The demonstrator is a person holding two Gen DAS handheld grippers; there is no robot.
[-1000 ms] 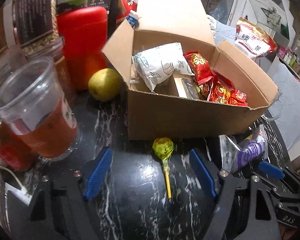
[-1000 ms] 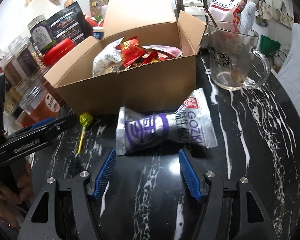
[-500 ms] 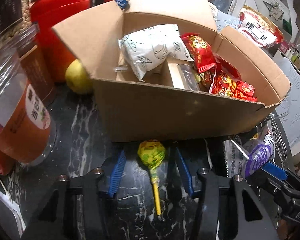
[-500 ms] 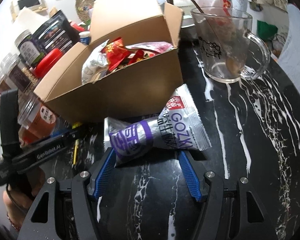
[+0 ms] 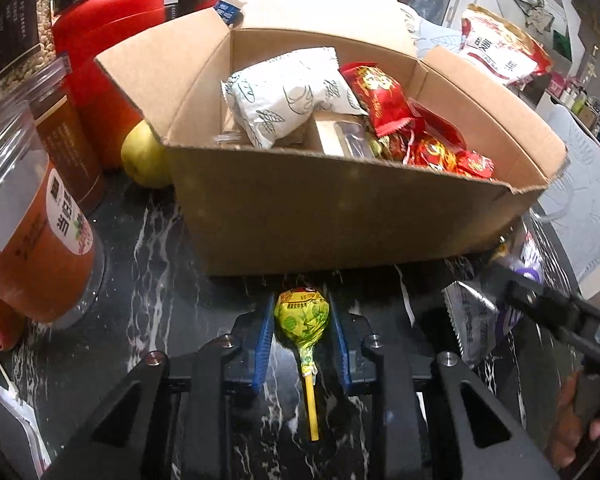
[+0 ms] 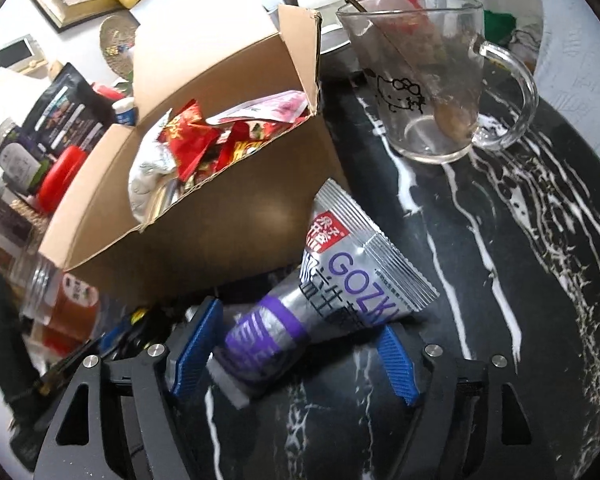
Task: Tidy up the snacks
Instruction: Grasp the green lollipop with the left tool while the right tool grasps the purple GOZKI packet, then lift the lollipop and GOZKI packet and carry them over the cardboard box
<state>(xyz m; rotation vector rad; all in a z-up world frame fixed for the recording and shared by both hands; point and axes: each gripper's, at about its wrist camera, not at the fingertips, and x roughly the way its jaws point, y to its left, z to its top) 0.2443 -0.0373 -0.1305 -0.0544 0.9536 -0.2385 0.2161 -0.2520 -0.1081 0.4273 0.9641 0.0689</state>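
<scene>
Lifting could go wrong — the lollipop [image 5: 302, 317], round and crinkly, may squirt out from the left gripper [image 5: 302, 334], whose pads pinch its head just short of the cardboard box [image 5: 340, 216]. The right gripper [image 6: 290, 354] is opening, jaws straddling the silver-purple packet [image 6: 320, 300] — nothing gripped.

Both fisheye views are bending straight lines hard toward their dark, vignetted corners. Indoor light seems to be coming from above, glaring softly off the polished desk [image 6: 480, 280] and off the front of the cardboard box [image 6: 228, 220]. The box is casting shadow at its base. Motion blur is smearing the right wrist view's lower left; the left wrist view is staying sharper.
</scene>
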